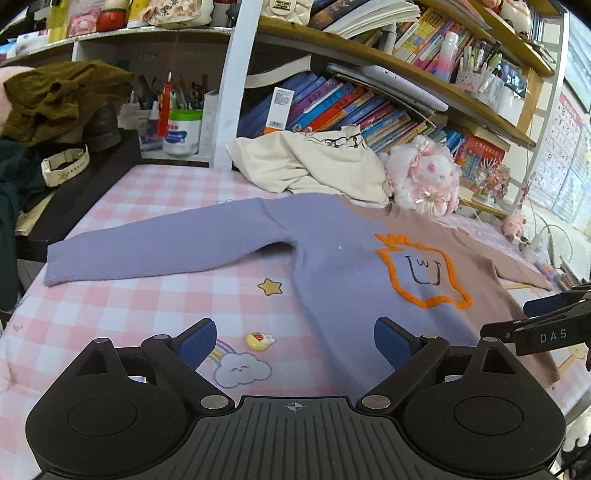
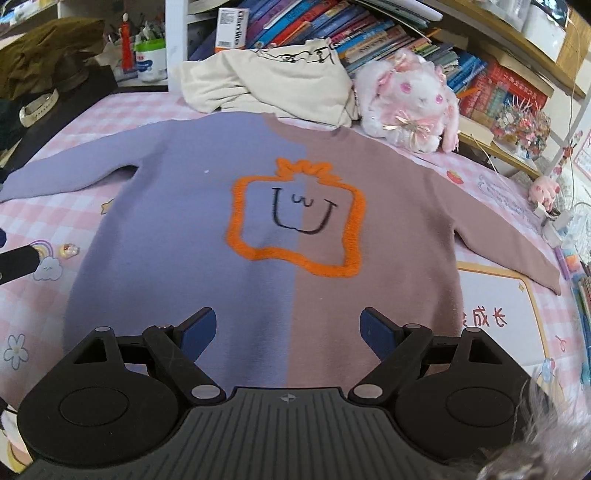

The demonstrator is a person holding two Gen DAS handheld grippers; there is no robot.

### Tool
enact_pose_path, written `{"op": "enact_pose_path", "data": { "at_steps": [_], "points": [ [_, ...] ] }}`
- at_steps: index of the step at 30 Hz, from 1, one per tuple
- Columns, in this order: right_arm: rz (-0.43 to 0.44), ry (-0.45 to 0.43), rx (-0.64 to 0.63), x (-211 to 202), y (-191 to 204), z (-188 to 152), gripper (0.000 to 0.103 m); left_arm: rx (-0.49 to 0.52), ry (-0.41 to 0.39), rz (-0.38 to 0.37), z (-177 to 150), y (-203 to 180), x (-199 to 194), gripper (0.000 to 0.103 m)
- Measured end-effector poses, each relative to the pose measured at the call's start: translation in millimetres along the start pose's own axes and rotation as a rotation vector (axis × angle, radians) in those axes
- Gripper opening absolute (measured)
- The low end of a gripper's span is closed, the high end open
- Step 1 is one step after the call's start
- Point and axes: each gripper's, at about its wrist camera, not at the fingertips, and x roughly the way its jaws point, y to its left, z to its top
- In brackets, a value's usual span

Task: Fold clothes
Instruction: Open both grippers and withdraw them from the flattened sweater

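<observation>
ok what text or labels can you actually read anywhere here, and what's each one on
"DAS" – white letters on the right tool, at the left wrist view's edge.
"成长" – red characters on the printed panel of the bedsheet.
Alphabet poster: letters too blurred to read.
Book spines, the orange-and-white box and the white tub: print too small.

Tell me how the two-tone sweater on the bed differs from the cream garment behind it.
The two-tone sweater lies spread flat with both sleeves out; the cream garment sits crumpled in a heap. The sweater is half purple, half brownish pink, with an orange outlined face; the cream garment is one pale colour with a small black line drawing. The sweater lies nearer the grippers, the cream garment back by the shelves. Both rest on the pink checked bed cover.
</observation>
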Motion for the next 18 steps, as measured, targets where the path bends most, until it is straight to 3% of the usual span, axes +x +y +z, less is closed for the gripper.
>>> {"op": "enact_pose_path", "data": {
  "at_steps": [18],
  "points": [
    [-0.043,0.027,-0.016,5,21,12,0.085,-0.024,-0.001,-0.052,10,23,14,0.094]
  ]
}}
